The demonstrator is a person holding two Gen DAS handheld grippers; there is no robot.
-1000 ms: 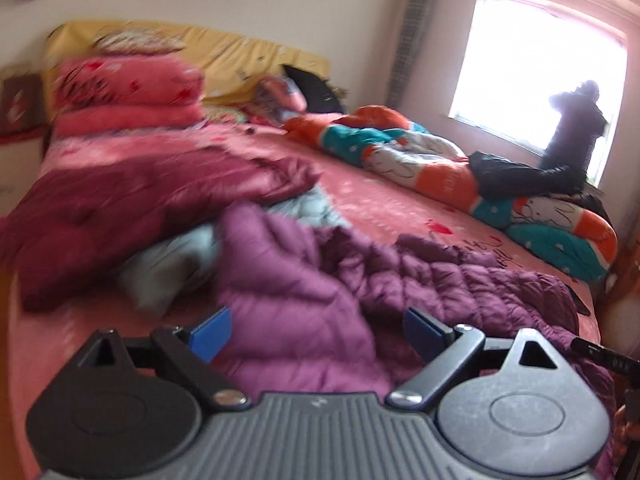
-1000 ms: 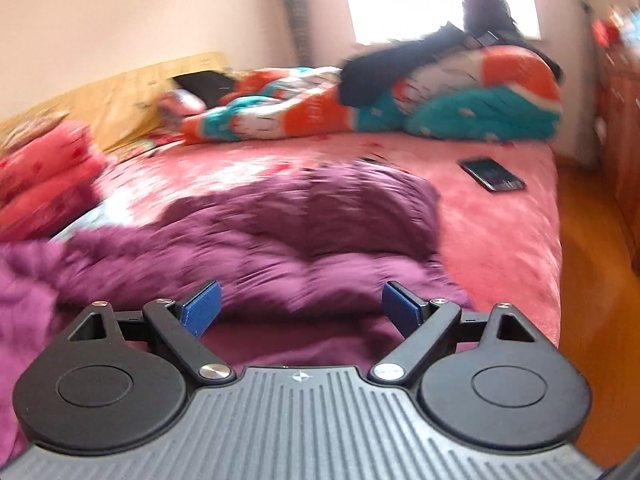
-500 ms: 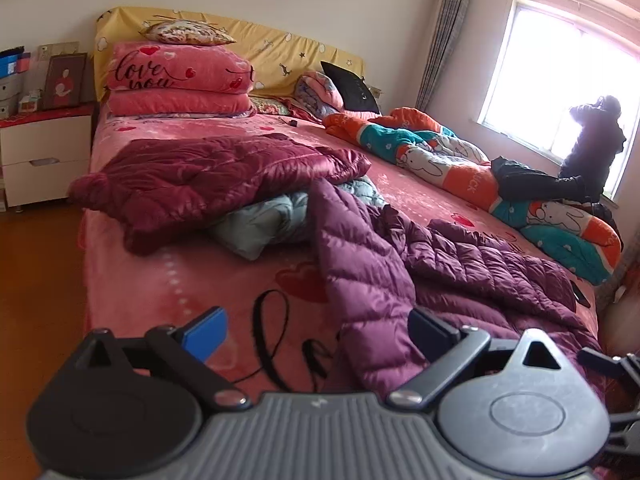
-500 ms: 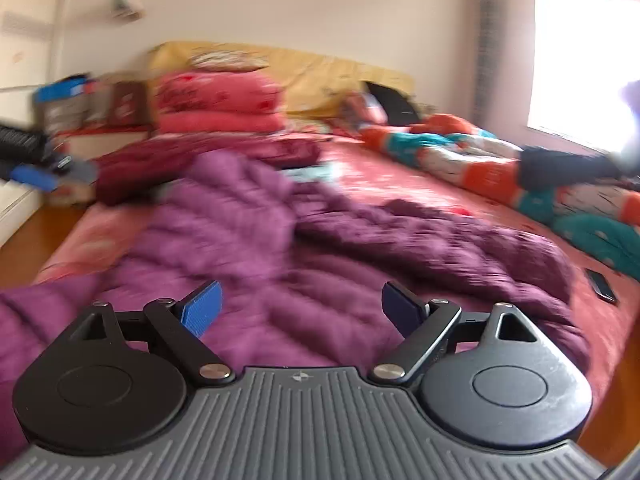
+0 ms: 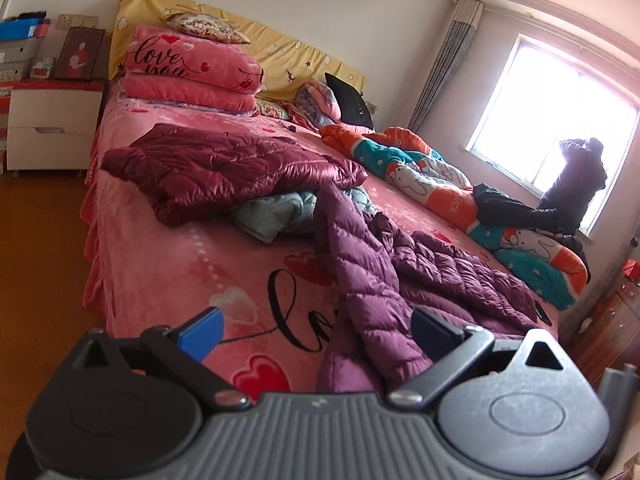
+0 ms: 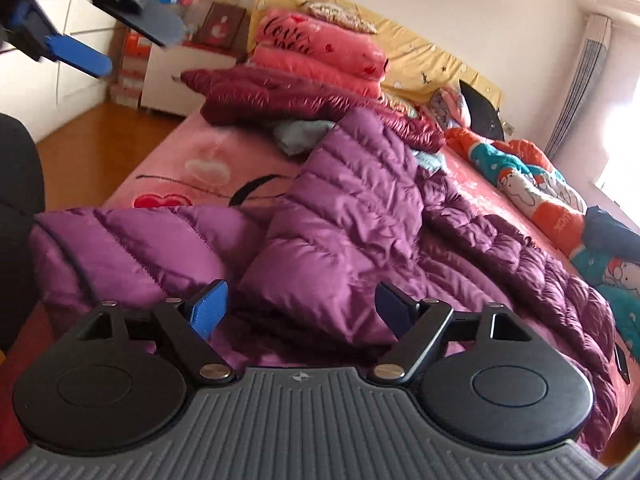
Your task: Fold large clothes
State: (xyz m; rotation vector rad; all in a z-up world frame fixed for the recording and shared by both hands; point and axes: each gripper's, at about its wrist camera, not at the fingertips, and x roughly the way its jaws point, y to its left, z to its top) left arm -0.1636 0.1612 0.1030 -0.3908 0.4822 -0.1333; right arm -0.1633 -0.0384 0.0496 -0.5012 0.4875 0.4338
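Two puffer coats (rumpled) on pink bedspread by window.

I see the bed, pink with hearts, running ahead of my grippers. The purple down jacket lies nearest, right of centre; beyond it a maroon jacket over a pale blue garment. Folded pink blankets sit farthest.
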